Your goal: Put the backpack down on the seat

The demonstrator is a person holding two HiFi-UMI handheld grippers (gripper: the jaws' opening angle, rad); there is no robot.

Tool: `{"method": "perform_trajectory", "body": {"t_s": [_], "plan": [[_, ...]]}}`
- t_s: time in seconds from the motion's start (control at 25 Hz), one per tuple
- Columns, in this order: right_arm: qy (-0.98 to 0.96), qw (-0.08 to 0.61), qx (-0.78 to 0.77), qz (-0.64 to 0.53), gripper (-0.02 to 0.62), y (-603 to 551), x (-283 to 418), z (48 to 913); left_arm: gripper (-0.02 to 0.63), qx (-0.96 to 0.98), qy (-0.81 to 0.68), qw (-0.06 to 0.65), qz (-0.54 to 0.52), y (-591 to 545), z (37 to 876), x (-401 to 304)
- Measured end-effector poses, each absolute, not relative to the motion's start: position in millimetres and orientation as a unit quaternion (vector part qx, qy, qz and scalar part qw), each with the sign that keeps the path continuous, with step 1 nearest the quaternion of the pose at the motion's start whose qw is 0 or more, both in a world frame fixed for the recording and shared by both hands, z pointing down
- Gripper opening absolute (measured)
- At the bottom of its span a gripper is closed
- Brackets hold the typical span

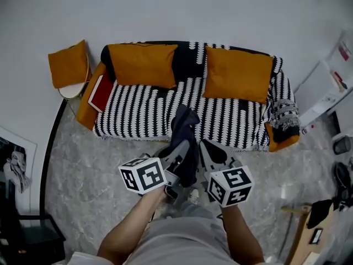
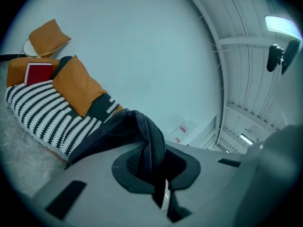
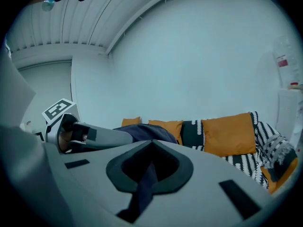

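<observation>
Backpack (image 1: pixel 186 127), the dark navy fabric one, is dangling between the left gripper (image 1: pixel 181 149) and right gripper (image 1: pixel 205 149), both pinching its straps, with the black-and-white striped sofa seat (image 1: pixel 140 112) sitting straight ahead past its front edge.

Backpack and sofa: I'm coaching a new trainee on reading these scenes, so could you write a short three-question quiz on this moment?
1. True or false: the backpack already lies on the sofa.
2. What lies at the sofa's left end in the head view? A) a red book B) a laptop C) a bottle
3. Fill in: ___ grippers are shut on the backpack's straps.

Key: 1 false, it hangs in front of the sofa. 2 A. 3 two, the left gripper and the right gripper.
</observation>
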State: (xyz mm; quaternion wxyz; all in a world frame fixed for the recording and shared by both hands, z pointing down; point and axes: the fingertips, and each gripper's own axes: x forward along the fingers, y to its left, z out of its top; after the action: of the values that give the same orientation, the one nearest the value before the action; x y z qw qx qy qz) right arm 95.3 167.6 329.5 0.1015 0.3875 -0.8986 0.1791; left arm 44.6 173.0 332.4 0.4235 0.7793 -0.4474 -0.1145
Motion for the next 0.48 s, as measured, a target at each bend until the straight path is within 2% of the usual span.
{"method": "perform_trajectory", "body": {"t_s": [0.48], "plan": [[-0.906, 0.085, 0.370, 0.184, 0.002, 115, 116, 329, 0.020, 0.776, -0.458, 0.420, -0.108, 126, 338, 62]]}}
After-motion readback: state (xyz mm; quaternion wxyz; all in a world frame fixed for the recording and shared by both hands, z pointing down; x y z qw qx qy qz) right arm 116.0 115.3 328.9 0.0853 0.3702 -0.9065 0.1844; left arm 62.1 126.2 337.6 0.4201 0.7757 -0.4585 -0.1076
